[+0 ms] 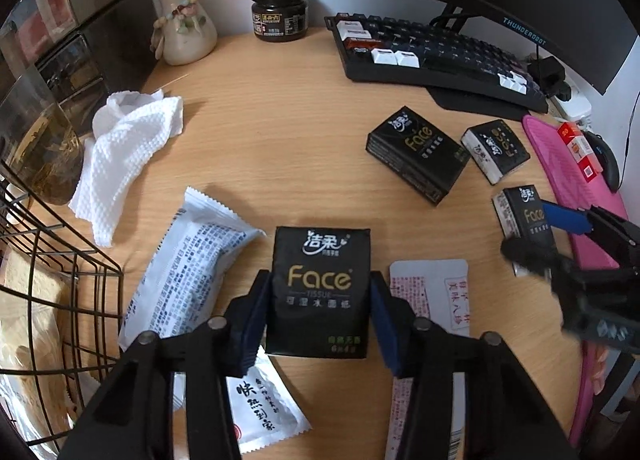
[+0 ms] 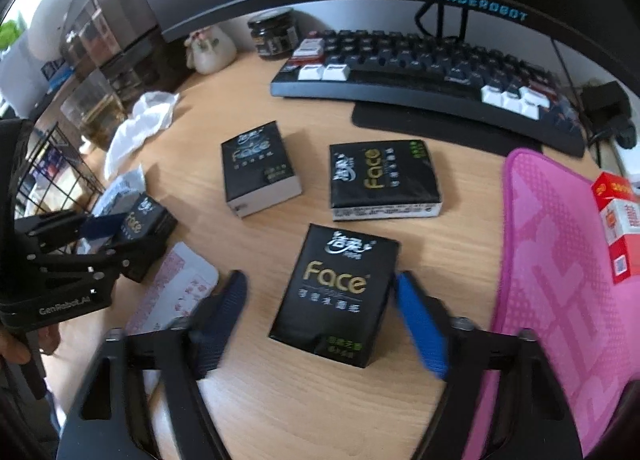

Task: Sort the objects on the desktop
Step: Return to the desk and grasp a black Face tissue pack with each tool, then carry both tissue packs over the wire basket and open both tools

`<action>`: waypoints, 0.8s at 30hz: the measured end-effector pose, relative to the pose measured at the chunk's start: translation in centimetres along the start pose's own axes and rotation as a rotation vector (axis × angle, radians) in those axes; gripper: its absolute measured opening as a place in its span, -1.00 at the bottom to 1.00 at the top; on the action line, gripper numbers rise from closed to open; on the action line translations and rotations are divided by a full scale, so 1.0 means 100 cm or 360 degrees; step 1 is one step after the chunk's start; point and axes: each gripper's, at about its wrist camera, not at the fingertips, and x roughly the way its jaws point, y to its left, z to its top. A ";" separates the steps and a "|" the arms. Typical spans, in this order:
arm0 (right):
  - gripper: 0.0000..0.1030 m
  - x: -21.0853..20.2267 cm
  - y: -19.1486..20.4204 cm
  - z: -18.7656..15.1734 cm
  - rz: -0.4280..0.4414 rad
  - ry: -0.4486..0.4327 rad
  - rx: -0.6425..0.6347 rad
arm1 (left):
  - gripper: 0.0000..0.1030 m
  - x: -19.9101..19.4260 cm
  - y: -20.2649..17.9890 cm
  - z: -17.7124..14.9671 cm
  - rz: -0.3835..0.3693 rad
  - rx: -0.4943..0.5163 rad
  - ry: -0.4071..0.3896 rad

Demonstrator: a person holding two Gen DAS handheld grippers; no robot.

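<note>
My left gripper [image 1: 320, 316] is shut on a black "Face" tissue pack [image 1: 320, 292], both blue pads pressed on its sides; it also shows in the right wrist view [image 2: 140, 219]. My right gripper [image 2: 320, 312] is open around another black tissue pack [image 2: 336, 296] that lies on the wooden desk [image 2: 280, 400]; the right pad is at its edge, the left pad stands apart. Two more tissue packs [image 2: 260, 167] [image 2: 384, 179] lie beyond it. In the left wrist view the right gripper [image 1: 560, 227] is at the right by that pack [image 1: 524, 215].
A black wire basket [image 1: 60, 280] stands at the left. Snack packets [image 1: 188, 268] [image 1: 264, 408], a white card [image 1: 436, 292] and a white cloth [image 1: 128, 147] lie on the desk. A keyboard [image 1: 432, 55], jar [image 1: 280, 13], vase [image 1: 184, 23] and pink mat [image 2: 560, 280] with a red box [image 2: 620, 219] are around.
</note>
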 end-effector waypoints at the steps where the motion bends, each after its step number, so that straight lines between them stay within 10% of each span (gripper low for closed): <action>1: -0.04 0.000 -0.001 0.001 0.0008 0.0009 -0.0004 | 0.03 -0.001 -0.001 0.000 -0.0002 0.0001 -0.0001; 24: -0.07 -0.093 0.060 0.011 0.0128 -0.0234 -0.0113 | 0.03 -0.125 0.000 -0.011 -0.0051 0.0018 -0.0353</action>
